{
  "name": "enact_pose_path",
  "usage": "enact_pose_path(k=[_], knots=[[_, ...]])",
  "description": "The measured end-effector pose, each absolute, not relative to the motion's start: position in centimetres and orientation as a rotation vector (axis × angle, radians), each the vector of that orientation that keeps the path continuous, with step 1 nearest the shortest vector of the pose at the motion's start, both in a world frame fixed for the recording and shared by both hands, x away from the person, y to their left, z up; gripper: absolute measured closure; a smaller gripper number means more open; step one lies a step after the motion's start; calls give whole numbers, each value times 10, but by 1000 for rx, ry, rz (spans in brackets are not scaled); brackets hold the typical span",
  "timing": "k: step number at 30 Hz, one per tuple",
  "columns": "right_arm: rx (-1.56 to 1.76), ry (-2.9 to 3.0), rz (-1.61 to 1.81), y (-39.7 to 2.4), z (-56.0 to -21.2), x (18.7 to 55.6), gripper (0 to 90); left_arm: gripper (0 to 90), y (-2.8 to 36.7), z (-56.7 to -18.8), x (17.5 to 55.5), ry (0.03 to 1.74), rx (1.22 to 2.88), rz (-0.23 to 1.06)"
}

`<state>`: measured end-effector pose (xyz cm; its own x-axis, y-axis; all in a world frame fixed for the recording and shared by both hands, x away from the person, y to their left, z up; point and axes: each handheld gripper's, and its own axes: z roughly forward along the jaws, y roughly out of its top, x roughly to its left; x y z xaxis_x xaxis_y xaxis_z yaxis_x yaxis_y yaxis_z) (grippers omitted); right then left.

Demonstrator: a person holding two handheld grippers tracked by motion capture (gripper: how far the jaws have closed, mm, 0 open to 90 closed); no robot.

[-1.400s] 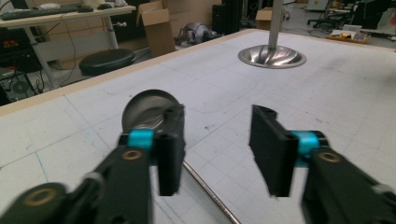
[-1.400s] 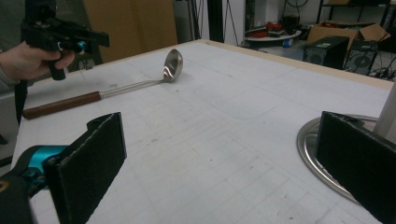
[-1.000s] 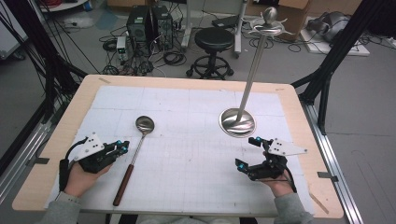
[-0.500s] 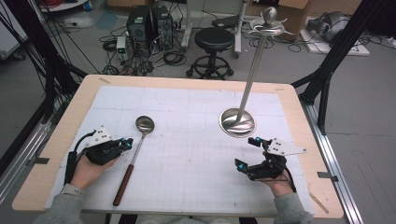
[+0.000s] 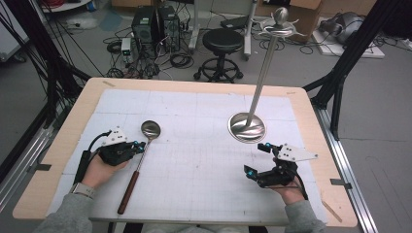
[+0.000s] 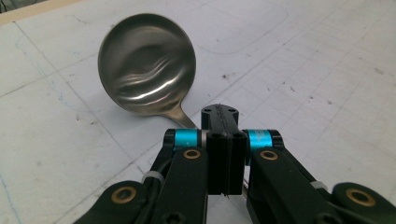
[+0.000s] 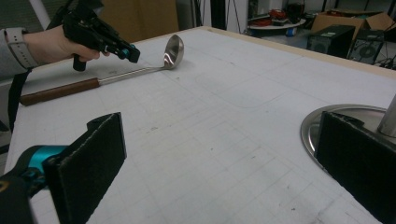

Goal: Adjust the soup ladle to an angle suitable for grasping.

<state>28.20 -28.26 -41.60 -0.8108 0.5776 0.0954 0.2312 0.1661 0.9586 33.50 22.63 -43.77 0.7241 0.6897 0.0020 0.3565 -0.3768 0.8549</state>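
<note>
Hovering with jaws pressed together over the ladle lying at the table's left, the left gripper must spread them to grasp its shaft, while the right gripper waits spread wide.

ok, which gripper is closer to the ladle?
Left. The left gripper, jaws shut, sits right beside the ladle, tips over its metal stem just below the bowl. The right gripper, jaws open, is across the table near the base of the metal stand.
</note>
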Motion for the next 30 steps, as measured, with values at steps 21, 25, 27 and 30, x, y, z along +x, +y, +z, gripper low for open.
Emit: enact_pose_path(k=[21,25,27,30], knots=[[769,2214,1656,-278,-421,282,13,897,200,-442,358,789,2122,454],[760,2208,1658,-278,-421,282,13,897,198,-446,359,787,2150,445],[766,2216,1659,-278,-421,282,13,896,198,-447,359,789,2149,441],[768,2217,1660,-278,-421,282,13,897,198,-447,359,789,2153,444]])
